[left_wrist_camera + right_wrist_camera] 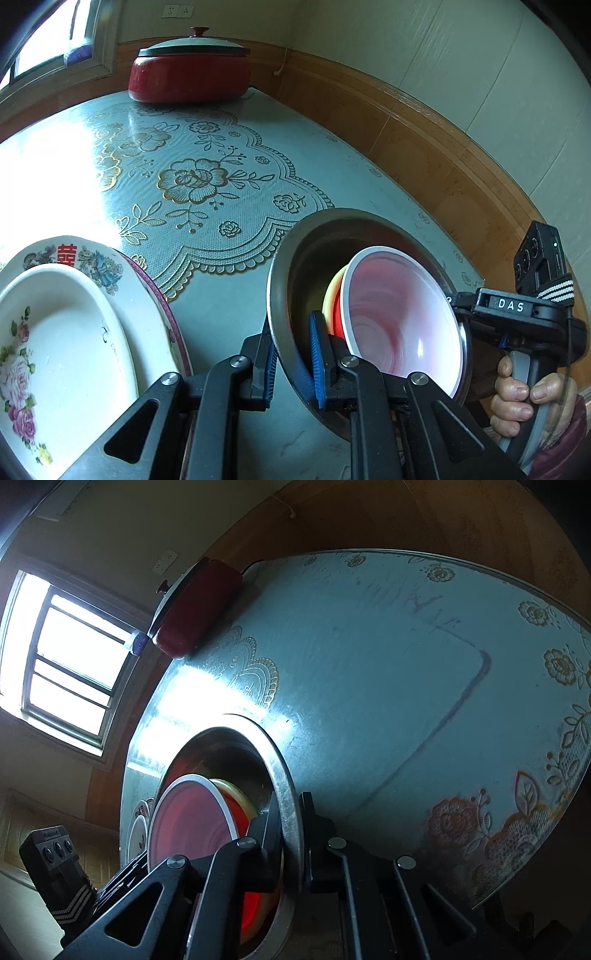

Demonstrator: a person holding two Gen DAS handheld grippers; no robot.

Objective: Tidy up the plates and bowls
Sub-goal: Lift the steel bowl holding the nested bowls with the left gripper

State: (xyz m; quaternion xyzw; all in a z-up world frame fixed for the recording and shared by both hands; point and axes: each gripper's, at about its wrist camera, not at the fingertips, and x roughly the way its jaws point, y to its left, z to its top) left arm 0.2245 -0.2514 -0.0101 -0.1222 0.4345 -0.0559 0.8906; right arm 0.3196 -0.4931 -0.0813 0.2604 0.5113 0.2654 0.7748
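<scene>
A steel basin (295,266) is tipped on its side over the table. Inside it lean a red bowl with a white rim (399,314) and, behind that, a yellow bowl (330,299). My left gripper (293,354) is shut on the basin's near rim, one blue pad (317,350) inside and one outside. My right gripper (461,306) grips the opposite rim, with a hand (524,398) on its handle. In the right wrist view the right gripper (291,830) pinches the basin's rim (284,782), and the red bowl (188,827) and yellow bowl (236,794) show inside.
A white floral plate (55,350) lies on a larger patterned plate (110,266) at the left. A red lidded pot (188,74) stands at the far edge of the teal flowered table (229,306). A wood-panelled wall (424,147) runs along the right side.
</scene>
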